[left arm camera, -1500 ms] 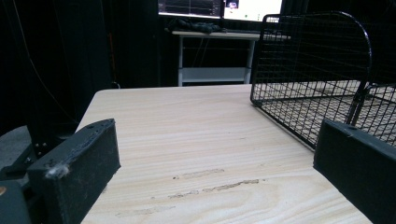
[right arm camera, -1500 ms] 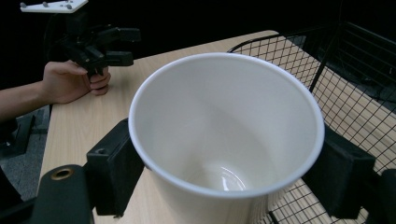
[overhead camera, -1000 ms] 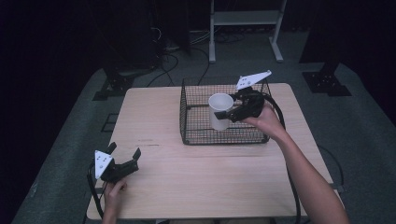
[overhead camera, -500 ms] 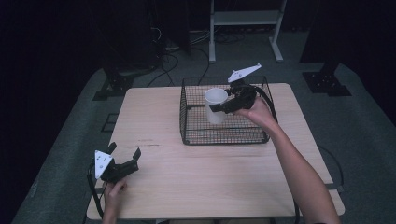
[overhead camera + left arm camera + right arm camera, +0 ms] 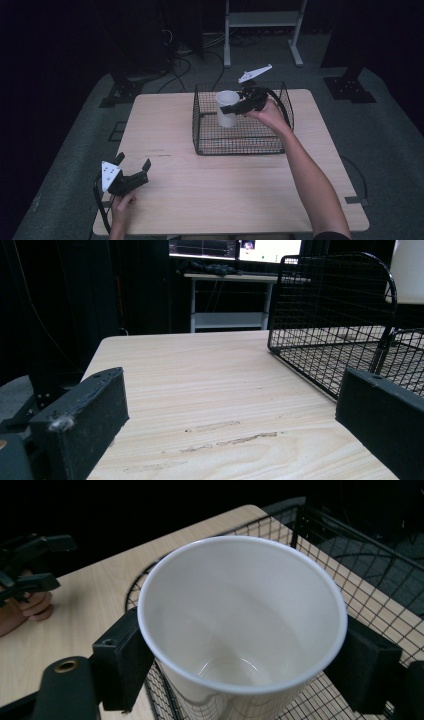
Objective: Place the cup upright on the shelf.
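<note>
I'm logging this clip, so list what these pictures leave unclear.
- Whether the white cup, held by the right gripper, rests on the basket floor or hangs above it: the high view is too steep, and the right gripper view cuts off its base.
- The cup's outside in the left gripper view: the top right edge crops it.
- The screens behind the table: too small and cropped.

I see a pale wood-grain table [image 5: 210, 200], matt and scuffed in spots. The basket [image 5: 240, 142] looks like thin black wire mesh, while the cup [image 5: 240, 635] looks like smooth white paper with a slight sheen inside. My gripper jaws read as matt black plastic.
</note>
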The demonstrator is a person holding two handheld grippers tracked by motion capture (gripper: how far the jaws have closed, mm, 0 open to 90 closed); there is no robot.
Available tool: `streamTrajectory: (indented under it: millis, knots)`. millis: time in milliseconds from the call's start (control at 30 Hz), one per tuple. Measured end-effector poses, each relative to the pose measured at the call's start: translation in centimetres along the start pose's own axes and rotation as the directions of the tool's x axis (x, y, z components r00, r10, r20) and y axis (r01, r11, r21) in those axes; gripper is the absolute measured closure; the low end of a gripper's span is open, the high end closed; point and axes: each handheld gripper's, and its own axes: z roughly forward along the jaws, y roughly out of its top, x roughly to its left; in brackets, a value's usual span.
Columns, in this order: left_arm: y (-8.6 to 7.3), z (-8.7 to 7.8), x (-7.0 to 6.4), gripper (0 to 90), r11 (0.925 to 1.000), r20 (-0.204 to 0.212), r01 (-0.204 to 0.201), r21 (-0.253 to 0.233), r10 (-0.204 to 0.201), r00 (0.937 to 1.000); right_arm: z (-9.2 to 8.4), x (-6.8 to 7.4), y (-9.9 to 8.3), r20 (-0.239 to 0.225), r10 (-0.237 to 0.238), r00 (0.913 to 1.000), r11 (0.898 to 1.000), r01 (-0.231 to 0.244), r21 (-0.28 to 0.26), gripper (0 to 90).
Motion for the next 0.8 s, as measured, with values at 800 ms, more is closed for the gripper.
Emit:
streamTrajectory:
  millis: [800]
  knots:
    - [0.0,0.0,-0.1,0.0,1.0000,-0.001,-0.005,0.001,0.005,1.0000,2.7,-3.1,-2.1,0.003,0.081,0.9967,0.995,-0.081,0.052,19.5]
